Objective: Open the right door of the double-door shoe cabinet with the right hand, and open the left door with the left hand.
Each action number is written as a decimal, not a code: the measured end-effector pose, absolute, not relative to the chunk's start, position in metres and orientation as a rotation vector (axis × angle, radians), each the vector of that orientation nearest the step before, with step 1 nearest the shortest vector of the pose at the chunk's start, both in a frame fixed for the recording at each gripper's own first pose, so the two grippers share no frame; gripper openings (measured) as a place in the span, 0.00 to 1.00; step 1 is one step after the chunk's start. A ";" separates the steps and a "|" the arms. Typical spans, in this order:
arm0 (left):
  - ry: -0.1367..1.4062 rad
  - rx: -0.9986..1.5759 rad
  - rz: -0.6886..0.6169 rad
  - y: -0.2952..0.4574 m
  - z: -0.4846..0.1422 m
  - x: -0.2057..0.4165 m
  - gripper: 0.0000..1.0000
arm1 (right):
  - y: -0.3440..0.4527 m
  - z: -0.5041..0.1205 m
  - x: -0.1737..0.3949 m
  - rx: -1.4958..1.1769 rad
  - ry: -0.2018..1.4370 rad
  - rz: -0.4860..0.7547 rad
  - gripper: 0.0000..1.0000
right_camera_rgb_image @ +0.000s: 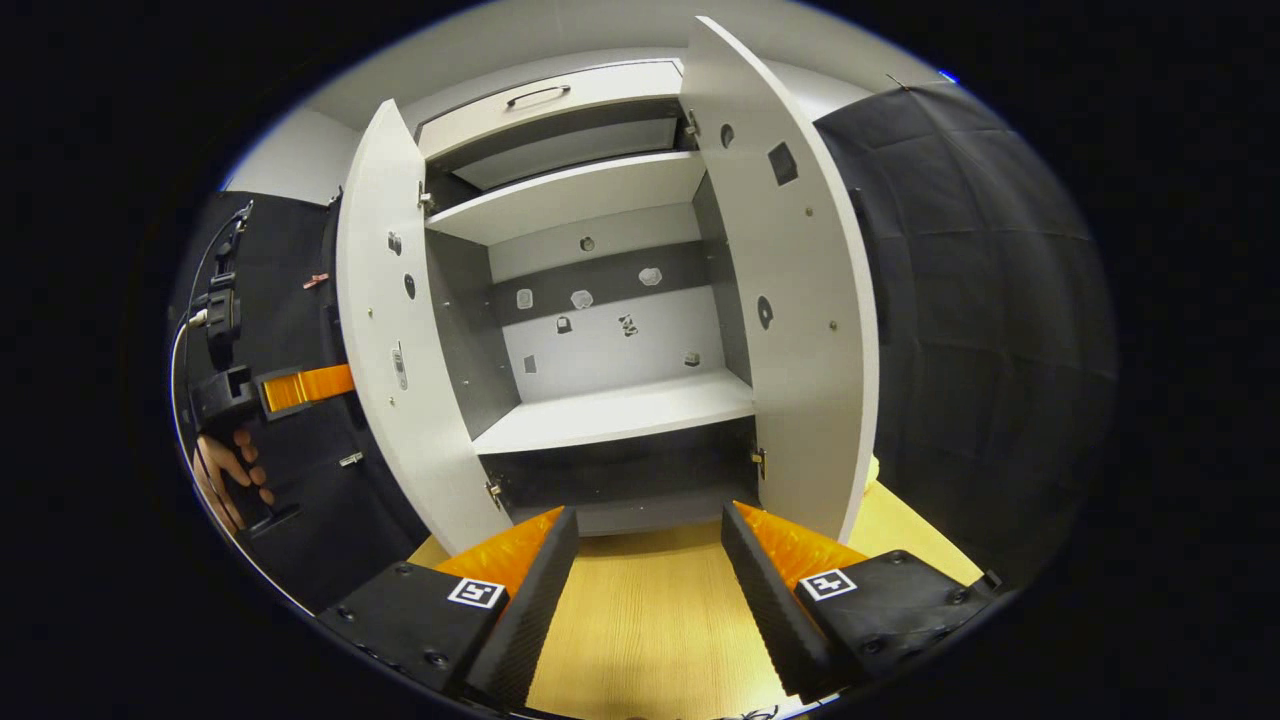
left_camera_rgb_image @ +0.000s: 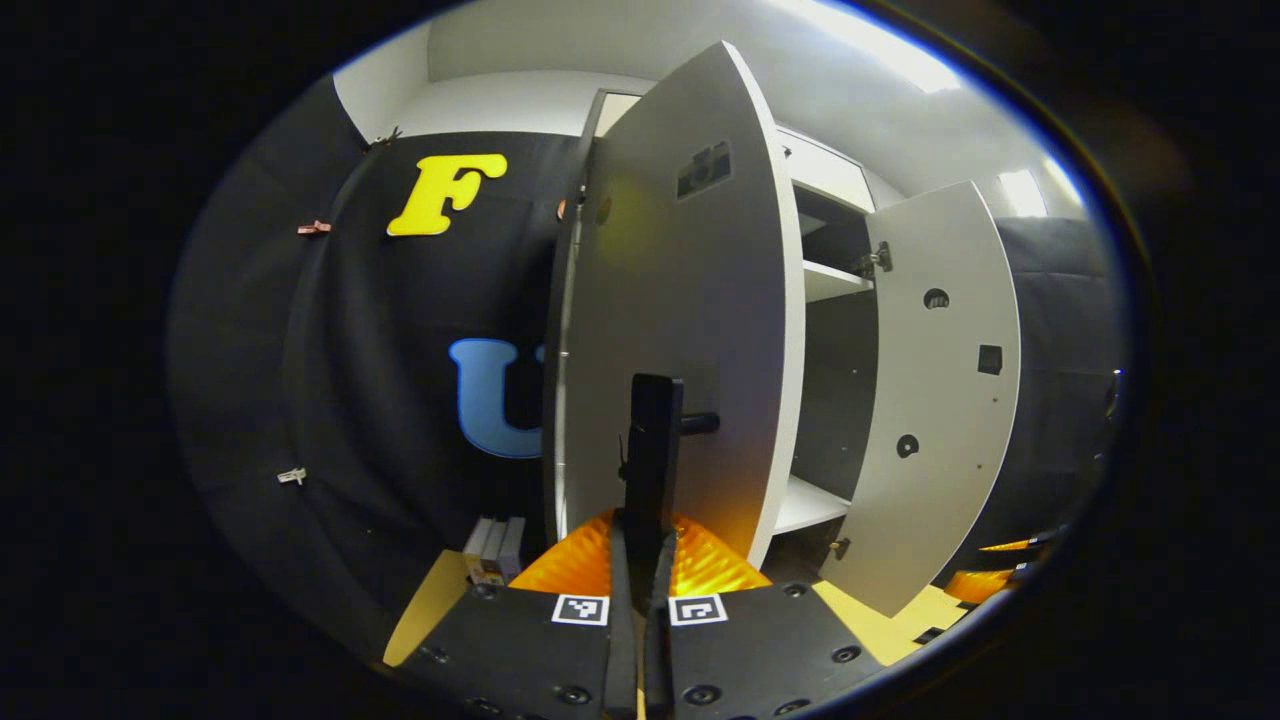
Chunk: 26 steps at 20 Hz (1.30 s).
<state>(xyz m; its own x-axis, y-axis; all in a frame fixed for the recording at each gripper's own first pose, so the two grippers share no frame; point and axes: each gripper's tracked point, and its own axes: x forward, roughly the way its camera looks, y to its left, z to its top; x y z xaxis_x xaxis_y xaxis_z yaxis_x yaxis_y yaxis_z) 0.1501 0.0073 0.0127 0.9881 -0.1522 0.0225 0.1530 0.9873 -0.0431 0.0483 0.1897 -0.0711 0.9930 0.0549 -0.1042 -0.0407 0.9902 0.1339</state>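
Both doors of the cabinet (right_camera_rgb_image: 600,300) stand open. In the right gripper view the right door (right_camera_rgb_image: 800,300) is swung wide and the left door (right_camera_rgb_image: 390,330) is swung out too, baring the shelves (right_camera_rgb_image: 620,410) inside. The right gripper (right_camera_rgb_image: 640,590) hangs in front of the cabinet above the wooden floor (right_camera_rgb_image: 640,620), its fingers spread wide with nothing between them. In the left gripper view the left gripper (left_camera_rgb_image: 640,560) has its fingers closed together on the dark handle (left_camera_rgb_image: 655,440) of the left door (left_camera_rgb_image: 680,300), which stands edge-on just ahead. The right door (left_camera_rgb_image: 940,400) is open beyond. I judge the task all but done: only letting go of the handle seems left.
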 end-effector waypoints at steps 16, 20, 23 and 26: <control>-0.007 -0.024 -0.063 0.063 0.002 0.143 0.03 | 0.202 -0.056 0.055 0.074 0.074 0.071 0.91; 0.001 -0.049 -0.019 0.063 0.007 0.131 0.05 | 0.188 -0.050 0.058 0.061 0.062 0.051 0.91; -0.015 -0.058 -0.016 0.049 0.017 0.113 0.05 | 0.181 -0.041 0.065 0.055 0.048 0.041 0.92; -0.009 -0.054 -0.027 0.025 0.019 0.096 0.06 | 0.177 -0.023 0.069 0.060 0.012 0.039 0.91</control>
